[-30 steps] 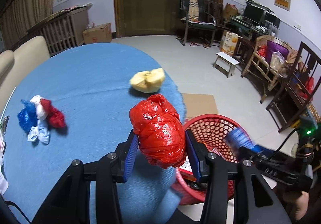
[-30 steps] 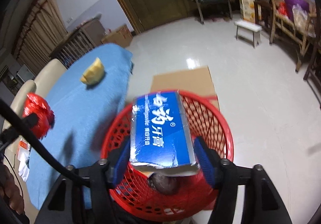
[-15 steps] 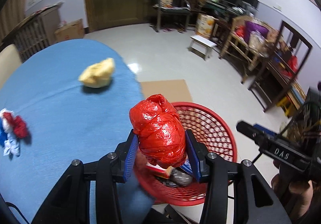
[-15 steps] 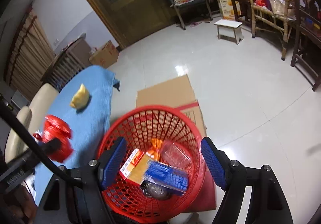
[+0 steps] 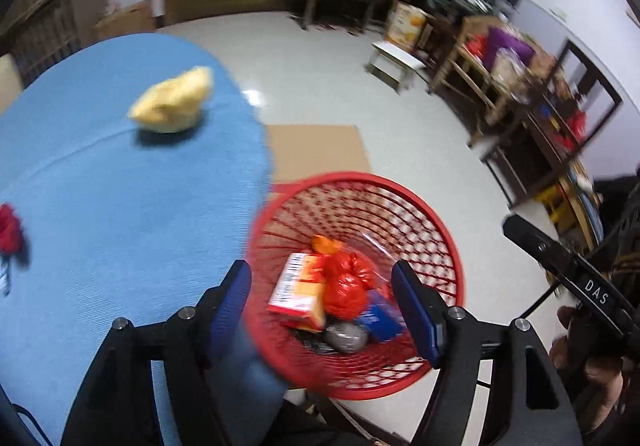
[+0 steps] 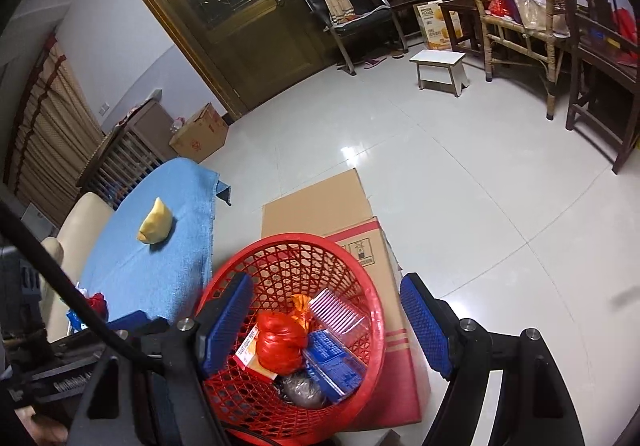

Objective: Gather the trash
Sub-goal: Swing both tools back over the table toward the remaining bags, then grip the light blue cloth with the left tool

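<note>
A red mesh basket (image 5: 436,230) stands on the floor beside the blue-clothed table (image 5: 100,198). Inside it lie a red plastic bag (image 5: 344,282), a blue box (image 5: 380,320), an orange-and-white carton (image 5: 298,286) and a grey lump (image 5: 346,336). My left gripper (image 5: 324,310) is open and empty above the basket. My right gripper (image 6: 326,320) is open and empty, also above the basket (image 6: 240,398), with the red bag (image 6: 278,342) and blue box (image 6: 332,362) below it. A yellow crumpled wad (image 5: 172,102) lies on the table; it also shows in the right wrist view (image 6: 155,222).
A red, white and blue wad (image 6: 90,306) lies on the table's near part. Flat cardboard (image 6: 316,206) lies on the floor under the basket. A stool (image 6: 440,66), chairs and wicker furniture (image 6: 520,10) stand at the room's far side. A cream chair (image 6: 72,230) is beside the table.
My left gripper opened and the red bag dropped into the basket. Earlier the right gripper let go of the blue box, which now lies in the basket. Both grippers stay above it.
</note>
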Demonstrator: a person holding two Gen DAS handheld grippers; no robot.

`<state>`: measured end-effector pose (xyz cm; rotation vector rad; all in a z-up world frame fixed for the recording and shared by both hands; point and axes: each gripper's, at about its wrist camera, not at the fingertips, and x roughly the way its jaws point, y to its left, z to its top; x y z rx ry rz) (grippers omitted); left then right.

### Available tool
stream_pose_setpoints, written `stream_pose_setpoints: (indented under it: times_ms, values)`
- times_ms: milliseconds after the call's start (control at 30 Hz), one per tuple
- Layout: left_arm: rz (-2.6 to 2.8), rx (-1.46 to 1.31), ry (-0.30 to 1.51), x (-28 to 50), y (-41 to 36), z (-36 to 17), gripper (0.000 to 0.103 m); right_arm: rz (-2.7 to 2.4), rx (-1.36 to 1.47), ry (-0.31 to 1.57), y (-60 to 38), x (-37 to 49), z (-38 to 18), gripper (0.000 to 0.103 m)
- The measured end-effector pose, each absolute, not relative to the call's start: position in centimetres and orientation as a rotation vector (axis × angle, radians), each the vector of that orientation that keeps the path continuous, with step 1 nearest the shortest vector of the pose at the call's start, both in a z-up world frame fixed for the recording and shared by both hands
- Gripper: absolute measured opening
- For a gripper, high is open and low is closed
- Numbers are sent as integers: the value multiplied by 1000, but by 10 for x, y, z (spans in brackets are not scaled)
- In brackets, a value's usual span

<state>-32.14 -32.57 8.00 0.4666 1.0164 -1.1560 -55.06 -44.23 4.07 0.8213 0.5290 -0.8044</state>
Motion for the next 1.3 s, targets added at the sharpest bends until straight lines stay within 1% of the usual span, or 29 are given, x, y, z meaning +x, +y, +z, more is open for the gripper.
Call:
stream_pose_setpoints:
  times_ms: [133, 333, 567, 800, 900, 1033, 1067, 1100, 1167, 1300]
  values:
    - [-1067, 392, 1021, -293, -288, 84, 74, -767, 798, 541, -435, -534, 44, 79]
    - [-922, 288, 1057, -251, -227, 72, 74, -685, 747, 594, -414, -497, 46, 79]
    - [-771, 139, 1080, -206, -151, 64, 74, -541, 647, 688, -370, -434, 50, 79]
    - [-694, 28, 1082, -181, -102, 58, 74, -373, 533, 759, -318, -365, 59, 79]
    - [-666, -1, 1087, -166, -95, 55, 74, -316, 491, 771, -293, -339, 64, 79]
    - [-627, -33, 1056, -127, -101, 58, 75, -260, 450, 794, -265, -321, 65, 79]
    - [-618, -33, 1039, -117, -106, 59, 76, -255, 442, 804, -260, -320, 64, 79]
    - [-613, -28, 1021, -108, -110, 59, 80, -253, 438, 810, -259, -320, 62, 79]
    - [-616, 5, 990, -87, -123, 55, 82, -261, 439, 827, -258, -323, 58, 79]
    - [-584, 69, 1015, -56, -141, 37, 82, -291, 452, 842, -263, -327, 55, 79]
